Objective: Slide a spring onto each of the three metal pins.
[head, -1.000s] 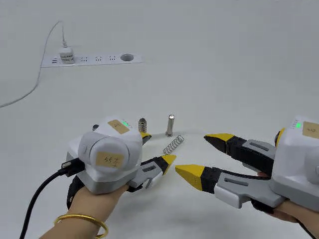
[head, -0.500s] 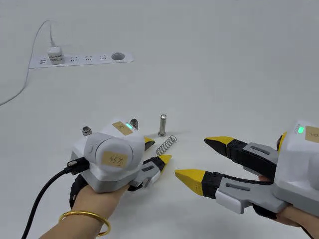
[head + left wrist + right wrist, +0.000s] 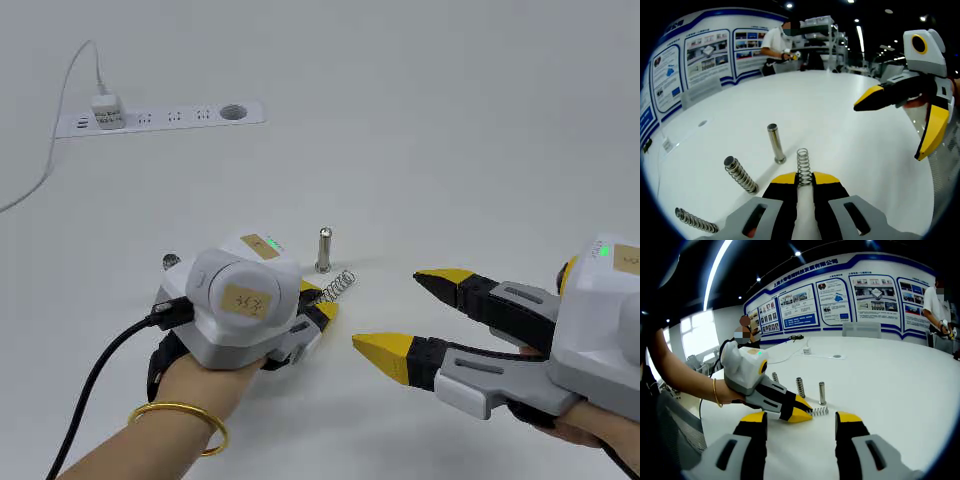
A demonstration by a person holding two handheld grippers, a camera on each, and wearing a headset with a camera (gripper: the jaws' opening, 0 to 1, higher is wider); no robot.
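Left tongs, with two sprung pins standing off to their left on the white bench, are clenched on one end of a loose spring; its free end reaches forward just beside the bare metal pin, which stands upright. Right tongs hover apart to the right; their yellow-tipped jaws are spread wide, grasping nothing.

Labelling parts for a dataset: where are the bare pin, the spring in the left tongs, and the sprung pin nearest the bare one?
bare pin [image 3: 775,145]: left gripper view, mid-shaft.
spring [image 3: 803,162]: left gripper view, its free upper coils.
sprung pin [image 3: 741,174]: left gripper view, middle coils.
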